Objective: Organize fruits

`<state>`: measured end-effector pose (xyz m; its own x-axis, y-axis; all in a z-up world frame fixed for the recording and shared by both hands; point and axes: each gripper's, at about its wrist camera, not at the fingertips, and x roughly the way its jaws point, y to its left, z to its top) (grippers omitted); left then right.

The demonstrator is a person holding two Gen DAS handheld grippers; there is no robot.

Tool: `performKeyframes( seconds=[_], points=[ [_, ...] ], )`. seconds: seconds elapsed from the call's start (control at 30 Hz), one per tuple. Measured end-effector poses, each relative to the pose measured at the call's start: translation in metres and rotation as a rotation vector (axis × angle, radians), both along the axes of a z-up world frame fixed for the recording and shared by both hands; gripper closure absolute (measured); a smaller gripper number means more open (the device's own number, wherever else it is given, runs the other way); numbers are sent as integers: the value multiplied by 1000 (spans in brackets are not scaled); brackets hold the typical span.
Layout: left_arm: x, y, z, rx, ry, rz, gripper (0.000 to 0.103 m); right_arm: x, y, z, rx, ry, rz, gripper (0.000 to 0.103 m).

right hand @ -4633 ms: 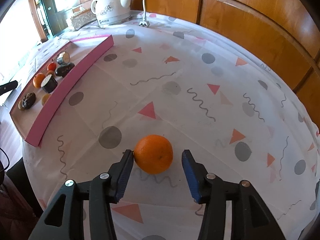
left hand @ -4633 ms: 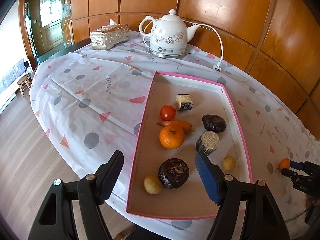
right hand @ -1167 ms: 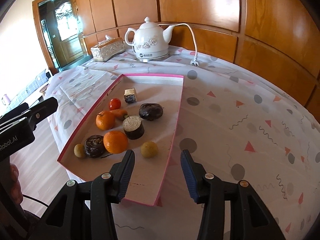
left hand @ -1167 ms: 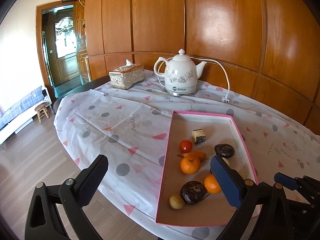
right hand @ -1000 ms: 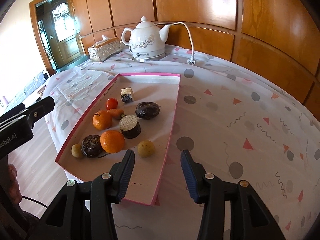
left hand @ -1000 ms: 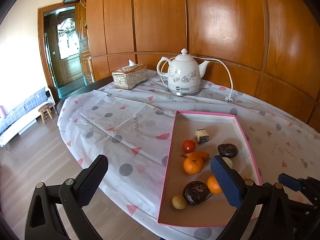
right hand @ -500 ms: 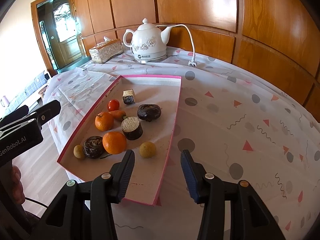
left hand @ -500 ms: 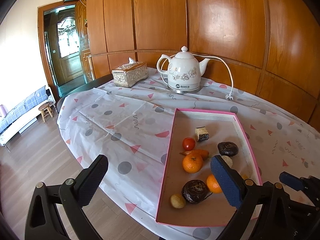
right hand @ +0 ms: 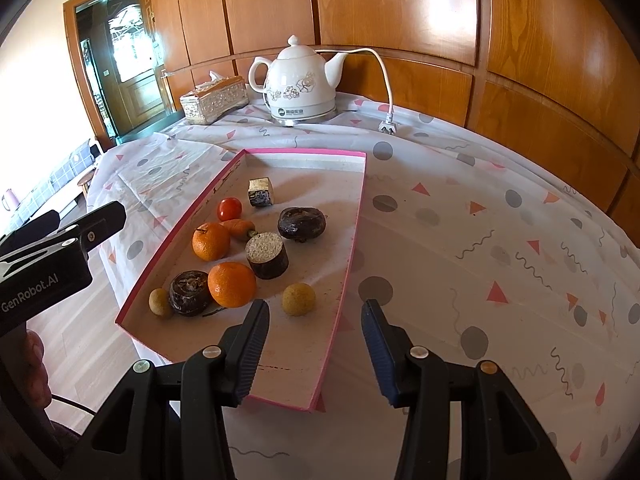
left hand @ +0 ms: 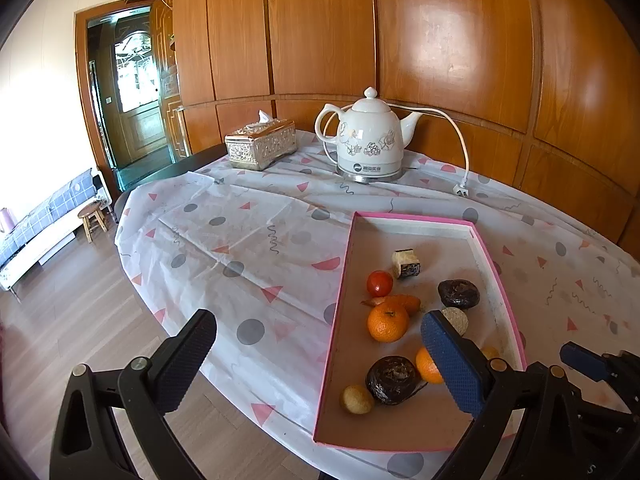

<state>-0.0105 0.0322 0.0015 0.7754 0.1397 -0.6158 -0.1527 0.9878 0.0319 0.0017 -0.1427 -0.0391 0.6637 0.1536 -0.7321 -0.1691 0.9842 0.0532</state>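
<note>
Fruit is sitting gathered in the pink tray (right hand: 348,240), and both grippers are hanging just short of its near end with nothing in them. Going left to right in the right wrist view, the left gripper (left hand: 318,364) is hovering off the worktop's (right hand: 480,216) edge with its jaws spread wide and bare. Inside the tray, a small yellow fruit (right hand: 160,301) is touching a dark wrinkled fruit (right hand: 190,292), which is resting against the nearer orange (right hand: 232,284). Behind them a second orange (right hand: 211,241) is lying next to a carrot piece (right hand: 240,227) and a tomato (right hand: 229,208). Further right are a dark cut cylinder (right hand: 267,255), another dark fruit (right hand: 301,218), a cube-shaped piece (right hand: 261,192) and a lone yellow fruit (right hand: 298,299) just ahead of the right gripper (right hand: 315,338), whose jaws are standing parted and empty over the tray's near right corner.

No fruit is showing on the cloth outside the tray, so the gathering is looking finished, as far as these views reach. If any tidying is remaining, the clustered trio near the left wall is calling for care: approaching from above, closing gently on one piece only, and keeping clear of the tray's rim to avoid shoving it.
</note>
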Motion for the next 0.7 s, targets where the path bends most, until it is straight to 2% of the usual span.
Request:
performKeyframes(
  seconds=[0.7],
  points=[
    [-1, -1, 1, 1, -4, 0, 0, 0, 2, -1, -1, 0, 2, 54]
  ],
)
